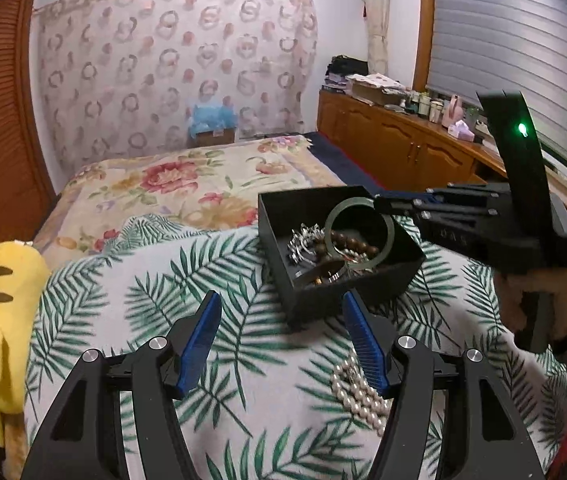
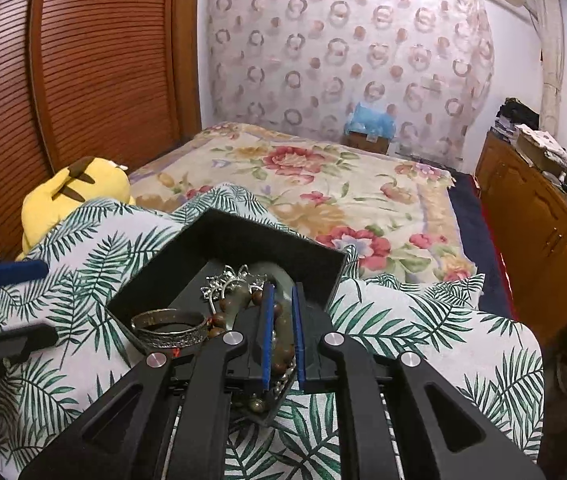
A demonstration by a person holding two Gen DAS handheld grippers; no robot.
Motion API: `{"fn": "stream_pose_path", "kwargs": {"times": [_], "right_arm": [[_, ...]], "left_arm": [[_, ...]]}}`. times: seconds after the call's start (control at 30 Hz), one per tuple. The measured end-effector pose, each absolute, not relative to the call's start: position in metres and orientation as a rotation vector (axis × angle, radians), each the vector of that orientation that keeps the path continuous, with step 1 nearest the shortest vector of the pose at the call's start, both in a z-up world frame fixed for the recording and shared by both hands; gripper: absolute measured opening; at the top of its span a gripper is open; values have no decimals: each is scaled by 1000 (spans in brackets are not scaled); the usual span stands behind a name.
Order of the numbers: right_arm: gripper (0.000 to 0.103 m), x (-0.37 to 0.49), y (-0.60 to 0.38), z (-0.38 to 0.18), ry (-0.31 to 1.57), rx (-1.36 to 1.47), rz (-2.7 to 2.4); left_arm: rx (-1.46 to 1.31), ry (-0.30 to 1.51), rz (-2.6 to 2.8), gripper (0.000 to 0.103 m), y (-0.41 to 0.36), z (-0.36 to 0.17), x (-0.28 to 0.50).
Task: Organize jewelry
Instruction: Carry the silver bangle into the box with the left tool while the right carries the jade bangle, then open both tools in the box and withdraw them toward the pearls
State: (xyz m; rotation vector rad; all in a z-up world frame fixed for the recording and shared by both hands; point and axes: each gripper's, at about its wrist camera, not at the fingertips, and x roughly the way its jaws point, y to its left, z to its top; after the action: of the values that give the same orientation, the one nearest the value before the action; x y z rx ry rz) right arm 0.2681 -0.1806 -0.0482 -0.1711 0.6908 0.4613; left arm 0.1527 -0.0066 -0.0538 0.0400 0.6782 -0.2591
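Right gripper (image 2: 282, 292): we see its jaws nearly together, pinching the rim of a pale green bangle (image 1: 359, 232) over the black box (image 1: 387, 276). Left gripper (image 1: 283, 312): jaws stand apart with nothing between them, hovering above the leaf-print cover (image 1: 155, 304), just short of the box.

In the box we see a silver chain piece (image 2: 227, 280), brown wooden beads (image 1: 357, 245) and an engraved metal bangle (image 2: 169, 330) leaning at the near-left edge. A pearl strand (image 1: 359, 394) lies outside the box on the cover, touching the left gripper's right finger in the left wrist view.

We find no readable writing or brand anywhere; any marks on the right gripper body are too blurred.

The surface is a bed: leaf-print cover in front, floral bedspread (image 2: 323, 184) behind. A yellow plush toy (image 2: 71, 196) sits at the left edge. Around the bed we see a slatted wooden wardrobe door (image 2: 95, 64), a ring-patterned curtain (image 2: 343, 48), a wooden cabinet (image 1: 403, 140) with clutter on top, and window blinds (image 1: 503, 40).
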Motion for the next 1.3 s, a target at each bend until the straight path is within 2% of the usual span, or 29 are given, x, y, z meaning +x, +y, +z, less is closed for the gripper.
{"fn": "stream_pose_path", "kwargs": {"times": [0.17, 0.4, 0.47, 0.57, 0.87, 1.03, 1.17, 1.23, 1.3], "right_arm": [[11, 260, -183, -44, 680, -173, 472], [11, 207, -194, -39, 633, -205, 527], [15, 196, -192, -43, 641, -223, 554], [23, 182, -186, -55, 677, -250, 597], [23, 175, -164, -90, 786, -302, 666], [23, 180, -154, -110, 860, -337, 669], [18, 181, -159, -109, 872, -293, 665], [9, 180, -161, -109, 863, -314, 648], [8, 181, -165, -109, 869, -310, 638]], "left_arm": [[29, 694, -281, 65, -9, -65, 138], [49, 733, -290, 65, -16, -84, 132], [51, 747, -293, 65, -16, -90, 133], [62, 769, -275, 65, -16, -99, 136], [67, 834, -288, 66, -16, -115, 143], [66, 865, -286, 72, -18, -120, 146], [82, 868, -285, 74, -19, -121, 144], [91, 869, -282, 76, -22, -121, 144], [89, 869, -283, 76, -21, -121, 144]]}}
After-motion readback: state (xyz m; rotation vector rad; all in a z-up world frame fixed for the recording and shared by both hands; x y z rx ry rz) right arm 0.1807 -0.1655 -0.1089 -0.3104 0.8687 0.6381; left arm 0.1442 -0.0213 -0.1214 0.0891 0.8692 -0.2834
